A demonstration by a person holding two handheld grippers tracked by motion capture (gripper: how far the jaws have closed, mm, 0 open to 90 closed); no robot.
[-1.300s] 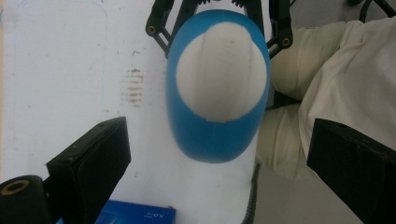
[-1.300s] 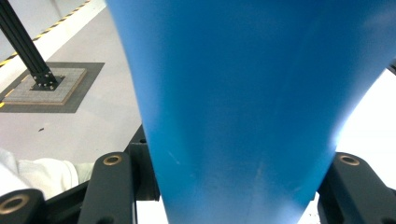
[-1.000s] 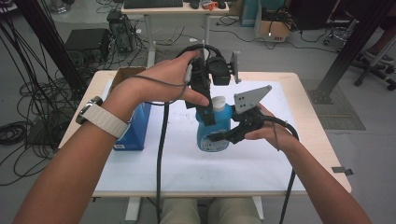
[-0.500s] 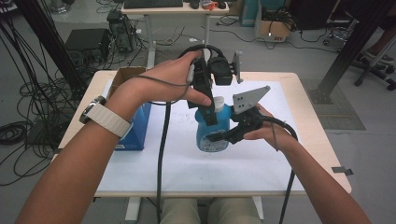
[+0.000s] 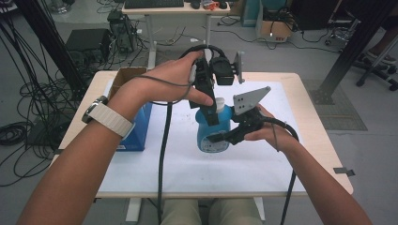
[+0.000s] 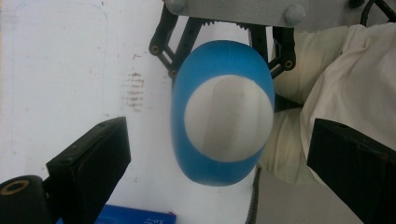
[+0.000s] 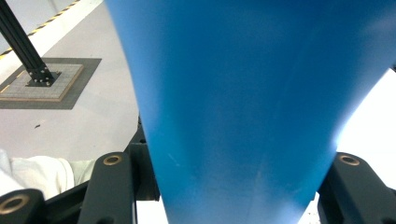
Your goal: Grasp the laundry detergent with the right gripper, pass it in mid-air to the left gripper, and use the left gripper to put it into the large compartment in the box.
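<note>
Right gripper [image 5: 220,137] fingers clamp the blue bottle's [image 5: 212,129] smooth, likely slippery plastic body; left gripper [image 5: 211,112] fingers stand wide open above its white cap [image 6: 228,117], the better hold.

At the centre of the frame, a blue bottle [image 5: 212,131] with a white cap [image 5: 219,104] stands on the white sheet [image 5: 187,168] covering the desk [image 5: 319,140]. The right tool [image 5: 217,138] clamps the bottle's body from the right. The left tool [image 5: 211,115] points down over the cap. A blue box [image 5: 136,133] stands at centre left, beside a cardboard box [image 5: 126,75].
</note>
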